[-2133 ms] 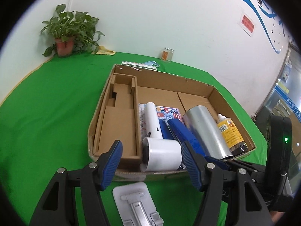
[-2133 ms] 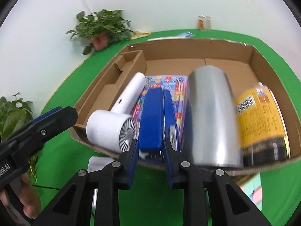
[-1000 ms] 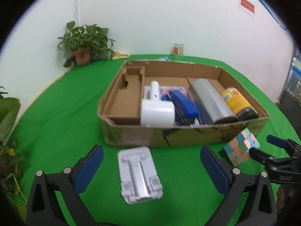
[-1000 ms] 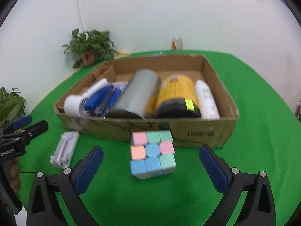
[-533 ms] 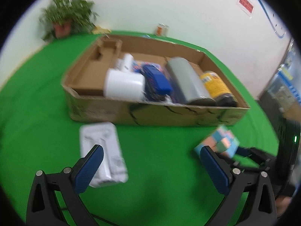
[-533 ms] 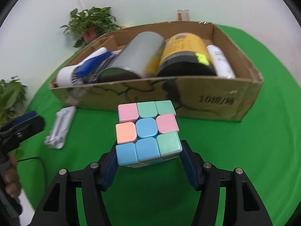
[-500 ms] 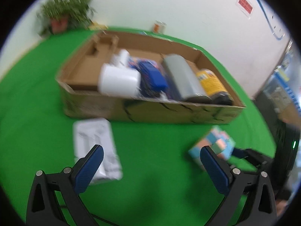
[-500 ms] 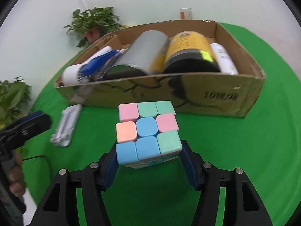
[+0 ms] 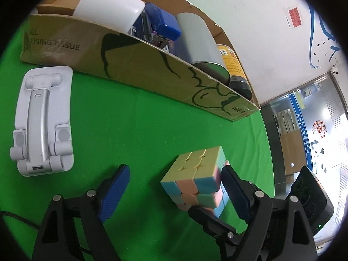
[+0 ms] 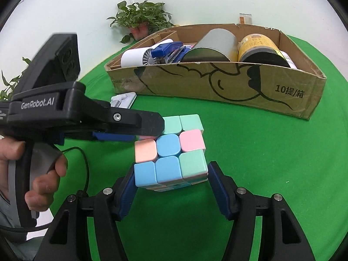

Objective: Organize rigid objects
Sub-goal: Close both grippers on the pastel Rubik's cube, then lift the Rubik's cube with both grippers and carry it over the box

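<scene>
I held the cube (image 10: 170,152) clamped in my right claw (image 10: 170,187); my left claw (image 9: 174,192), closing, straddled it from the side, one pad touching, grasping nothing.

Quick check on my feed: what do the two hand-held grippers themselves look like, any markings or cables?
Both are black, angular frames with silver screws and blue ribbed pads. The left hand-held gripper carries white "GenRobot.AI" lettering, a grey grip and a thin black cable. The right hand-held gripper shows no lettering.

You're working in an office-type data-collection room. Green cloth (image 10: 282,152) is covering the table; glass door (image 9: 304,126) is showing signage.
</scene>
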Demonstrator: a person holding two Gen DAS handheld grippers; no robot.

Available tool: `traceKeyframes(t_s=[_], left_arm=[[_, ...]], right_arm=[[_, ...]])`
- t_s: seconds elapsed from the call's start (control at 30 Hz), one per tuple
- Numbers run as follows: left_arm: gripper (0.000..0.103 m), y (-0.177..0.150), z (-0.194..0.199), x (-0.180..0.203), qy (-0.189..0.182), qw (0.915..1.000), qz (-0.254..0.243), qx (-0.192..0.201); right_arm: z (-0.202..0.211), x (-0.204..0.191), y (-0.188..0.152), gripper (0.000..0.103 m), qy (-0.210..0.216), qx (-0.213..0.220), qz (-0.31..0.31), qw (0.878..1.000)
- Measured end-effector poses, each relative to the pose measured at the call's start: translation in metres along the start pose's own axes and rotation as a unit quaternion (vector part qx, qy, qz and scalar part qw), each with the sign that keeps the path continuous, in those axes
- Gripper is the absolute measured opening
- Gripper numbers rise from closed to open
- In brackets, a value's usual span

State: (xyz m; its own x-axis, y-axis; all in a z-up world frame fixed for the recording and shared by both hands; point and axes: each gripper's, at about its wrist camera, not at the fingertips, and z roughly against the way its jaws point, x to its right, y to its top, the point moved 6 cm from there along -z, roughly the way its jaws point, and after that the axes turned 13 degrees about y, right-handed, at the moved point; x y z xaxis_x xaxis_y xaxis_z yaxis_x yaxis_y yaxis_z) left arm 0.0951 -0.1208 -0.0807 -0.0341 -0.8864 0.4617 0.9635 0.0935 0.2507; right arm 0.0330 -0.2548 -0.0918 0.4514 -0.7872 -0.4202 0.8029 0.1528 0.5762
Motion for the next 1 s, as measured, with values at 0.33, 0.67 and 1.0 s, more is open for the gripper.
traceKeyframes(t_s=[0.33,0.67,1.0], left_arm=[[0.084,0.001,-0.004,-0.011,-0.007,0.9995,0.029,-0.007],[0.083,-0.009,-0.003,-0.007,-0.006,0.9994,0.014,-0.030],[0.083,-0.028,-0.016,0.005,-0.082,0.9898,0.073,-0.090]], right_arm=[[-0.003,0.003,0.008,0.061,0.000,0.000,-0.010,1.000],[0.005,-0.011,0.014,0.078,0.000,0.011,0.061,0.998],[-0.016,-0.014,0.009,0.059,0.005,-0.019,0.025,1.000]])
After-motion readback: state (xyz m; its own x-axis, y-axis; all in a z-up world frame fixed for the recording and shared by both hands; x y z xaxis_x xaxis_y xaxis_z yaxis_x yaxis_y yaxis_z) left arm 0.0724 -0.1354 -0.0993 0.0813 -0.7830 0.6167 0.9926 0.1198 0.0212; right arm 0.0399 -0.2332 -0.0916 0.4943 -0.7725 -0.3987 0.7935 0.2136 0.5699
